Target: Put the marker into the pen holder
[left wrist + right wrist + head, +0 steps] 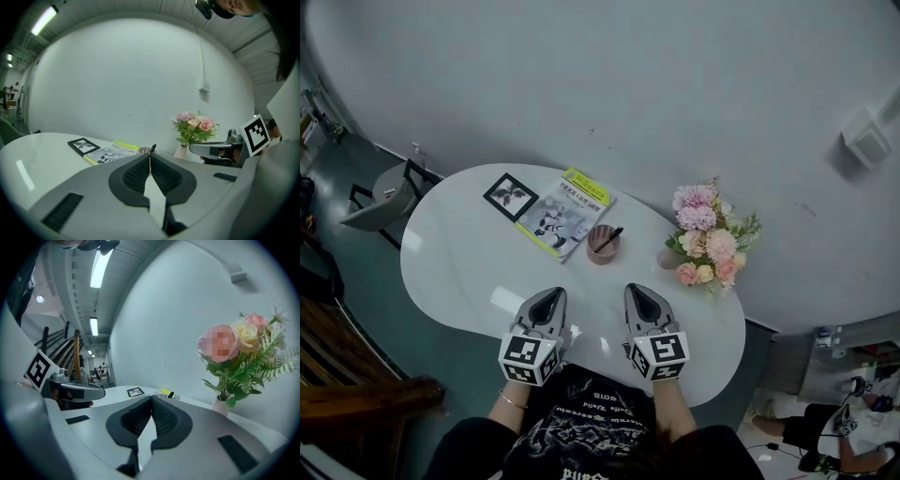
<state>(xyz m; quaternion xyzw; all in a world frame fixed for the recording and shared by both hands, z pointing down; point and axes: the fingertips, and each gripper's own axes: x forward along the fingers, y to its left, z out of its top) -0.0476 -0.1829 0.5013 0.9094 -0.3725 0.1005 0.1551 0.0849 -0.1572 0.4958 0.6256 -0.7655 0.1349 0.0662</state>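
Note:
A brownish-pink pen holder (pixel 603 247) stands on the white table (pixel 459 272), just right of a magazine. A black marker (pixel 608 237) leans inside it, its top poking out to the right. My left gripper (pixel 552 293) and right gripper (pixel 637 290) hover side by side over the near part of the table, short of the holder, both shut with nothing between the jaws. In the left gripper view the marker's tip (pixel 152 148) and the holder's rim (pixel 144 150) peek over the shut left gripper (pixel 150 157). In the right gripper view the marker (pixel 171 394) shows beyond the shut right gripper (pixel 151 400).
A yellow-edged magazine (pixel 562 213) and a black-framed picture (pixel 510 196) lie at the back left of the table. A vase of pink flowers (pixel 708 234) stands at the back right. A chair (pixel 380 202) sits off the table's left end.

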